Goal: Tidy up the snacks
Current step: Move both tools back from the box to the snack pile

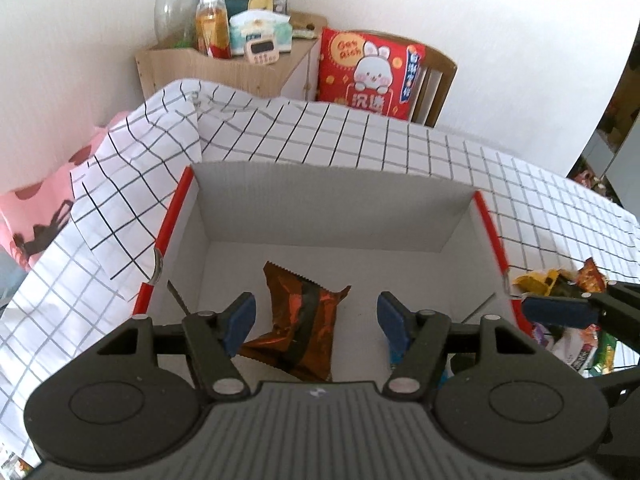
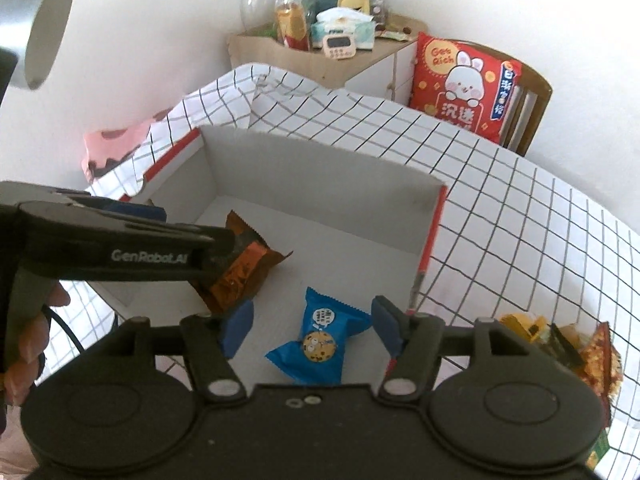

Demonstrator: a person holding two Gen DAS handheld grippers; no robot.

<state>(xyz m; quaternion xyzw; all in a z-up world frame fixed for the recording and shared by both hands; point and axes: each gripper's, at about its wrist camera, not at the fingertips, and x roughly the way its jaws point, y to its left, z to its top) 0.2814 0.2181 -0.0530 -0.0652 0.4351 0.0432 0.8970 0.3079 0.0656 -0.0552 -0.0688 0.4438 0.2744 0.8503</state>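
**Two packets dropped in the box, both tongs let go**

Nearest, at 6 o'clock in the left wrist view: left gripper (image 1: 314,320), jaws apart, blue pads clear of the brown packet (image 1: 298,328) lying on the box floor between and below them. Nothing pinched. Same picture from the right wrist: right gripper (image 2: 310,330) spread wide, with the blue cookie packet (image 2: 318,340) flat on the floor under the gap, pads not touching it. Released, by the look of it, on both sides.

Slightly further, at 9 o'clock in the right wrist view: the left gripper's arm crossing over the brown packet (image 2: 240,272), with fingers of a hand (image 2: 28,344) wrapped round its handle.

Middle distance: white cardboard box (image 1: 320,204) with red edges, open-topped, sitting on a checked tablecloth (image 1: 400,148). Only the two packets visible inside; plenty of bare floor toward 12 o'clock.

At 3 to 4 o'clock, outside the box wall: a pile of loose snacks (image 2: 560,344) on the cloth, still unsorted.

Far, at 12 o'clock: a wooden cabinet (image 1: 224,64) crowded with bottles and boxes, and a red cushion (image 1: 368,68) on a chair.

Judged step: drop-off just finished for this pair. Next move likely calls for lifting clear of the box rim, swinging right to the pile, and pinching one packet without dragging its neighbours.
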